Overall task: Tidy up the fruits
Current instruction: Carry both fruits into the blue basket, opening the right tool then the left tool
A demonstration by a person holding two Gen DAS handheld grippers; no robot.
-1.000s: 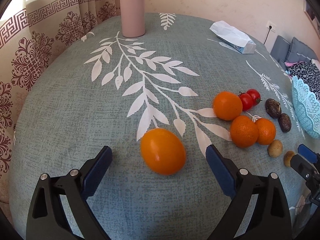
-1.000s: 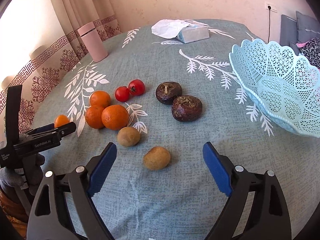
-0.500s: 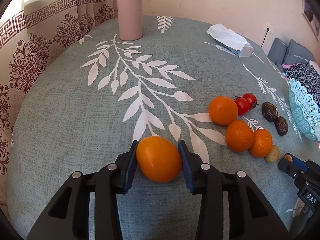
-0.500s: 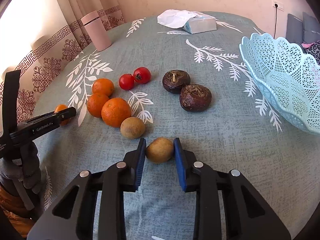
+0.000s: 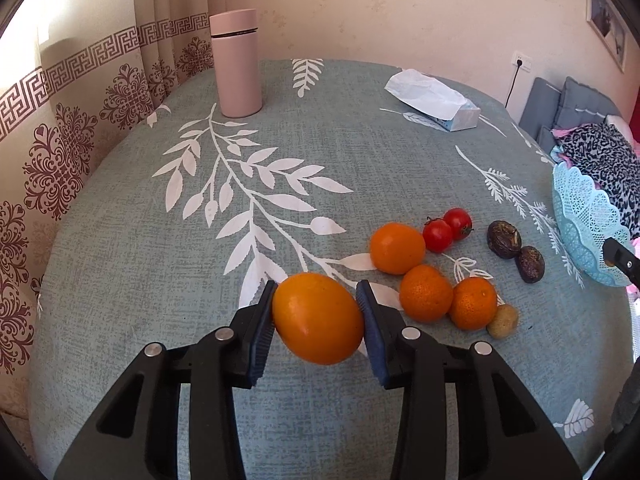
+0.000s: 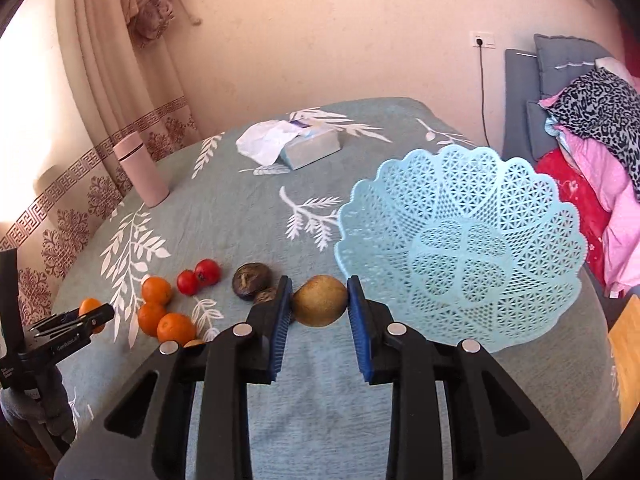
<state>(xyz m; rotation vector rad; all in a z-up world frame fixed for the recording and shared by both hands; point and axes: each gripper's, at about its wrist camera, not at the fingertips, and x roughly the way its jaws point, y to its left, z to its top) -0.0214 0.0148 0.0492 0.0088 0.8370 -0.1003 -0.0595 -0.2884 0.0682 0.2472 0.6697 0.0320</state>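
Note:
My left gripper [image 5: 318, 316] is shut on a large orange [image 5: 318, 320] and holds it above the tablecloth. My right gripper [image 6: 319, 300] is shut on a brown kiwi [image 6: 319, 300], lifted just left of the light blue lattice basket [image 6: 464, 240]. On the cloth lie three oranges [image 5: 426, 293], two tomatoes [image 5: 438, 235], two dark brown fruits [image 5: 504, 234] and one more kiwi [image 5: 503, 322]. The basket's rim shows at the right edge of the left wrist view [image 5: 580, 224]. The left gripper shows in the right wrist view [image 6: 76, 320].
A pink tumbler [image 5: 236, 64] stands at the far left of the round table. A tissue box [image 5: 436, 106] lies at the back. Curtains hang on the left; a bed with clothes [image 6: 592, 120] is on the right.
Both grippers closed on their fruit and lifted it off the cloth. The right gripper has carried the kiwi up and toward the basket.

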